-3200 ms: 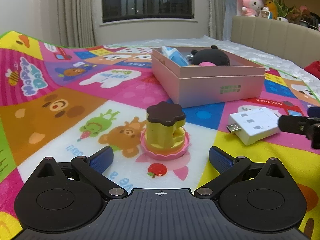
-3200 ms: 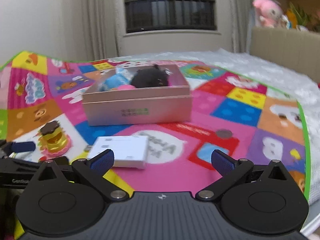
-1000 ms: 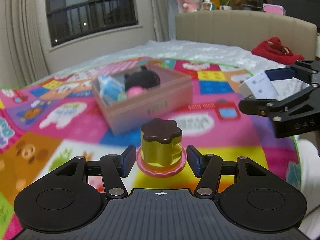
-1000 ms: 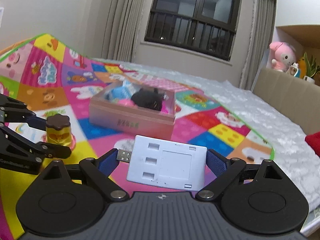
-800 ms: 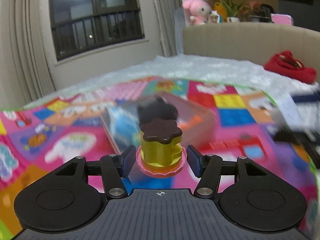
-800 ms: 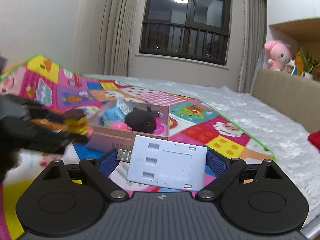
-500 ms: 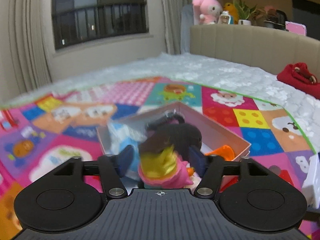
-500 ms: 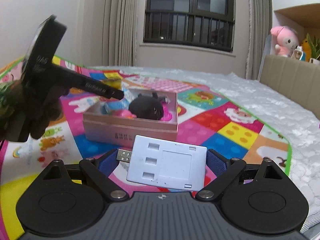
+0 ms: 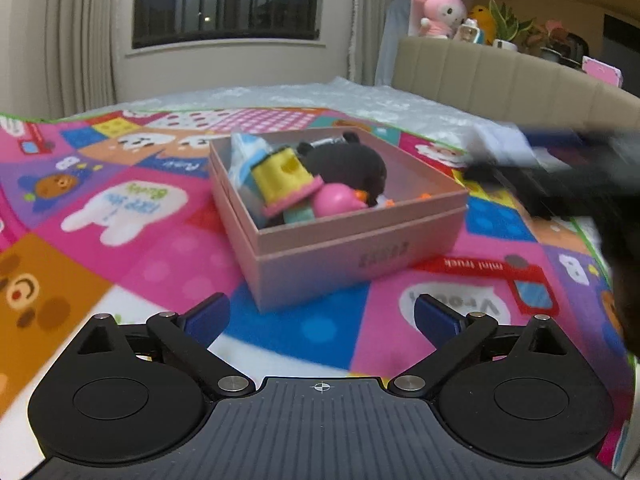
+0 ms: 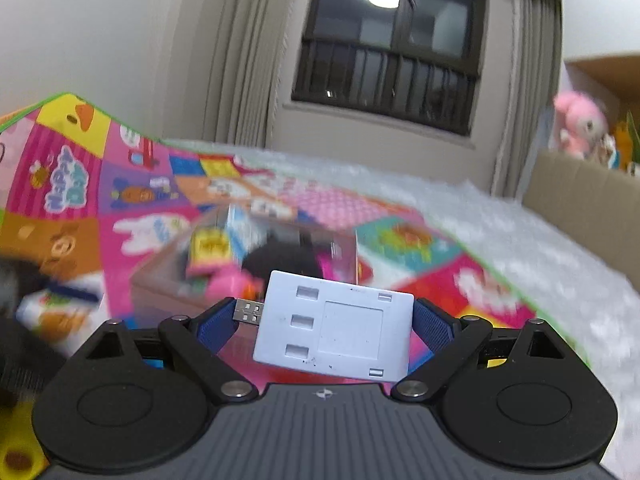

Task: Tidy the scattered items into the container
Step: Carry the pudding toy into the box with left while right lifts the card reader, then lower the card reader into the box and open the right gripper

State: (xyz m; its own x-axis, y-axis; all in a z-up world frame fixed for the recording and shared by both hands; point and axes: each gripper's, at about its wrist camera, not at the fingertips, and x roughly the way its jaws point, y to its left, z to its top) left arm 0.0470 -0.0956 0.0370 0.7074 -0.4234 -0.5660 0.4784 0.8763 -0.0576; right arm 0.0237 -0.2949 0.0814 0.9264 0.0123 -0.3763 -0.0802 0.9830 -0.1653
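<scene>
1. Nearest in the left wrist view, the left gripper is sitting with its jaws spread wide and nothing between them. They have just been opening, and only the play mat is showing in the gap.
2. Just past those blue pads, at about 12 o'clock, the pink box is resting on the mat with one corner pointing back at the camera.
3. Inside the box, the yellow toy cup is lying tipped on its side, with its pink base facing the near wall, at roughly 11 o'clock from the box's middle. It's leaning on a light blue packet, touching a pink ball, and a black plush is filling the far part.
4. Out at 2 o'clock, the right gripper is showing up as a dark smear, too blurry to read from this side.
5. In the right wrist view, that gripper is clamping the white USB hub across its width, with the plug poking out towards 9 o'clock.
6. Beyond the hub at 11 o'clock the box is looking smeared, but the yellow cup is still making itself out inside.
7. Farthest back, a barred window is sitting at 12 o'clock, and a pink plush rabbit is perching on the headboard at 1 o'clock.
</scene>
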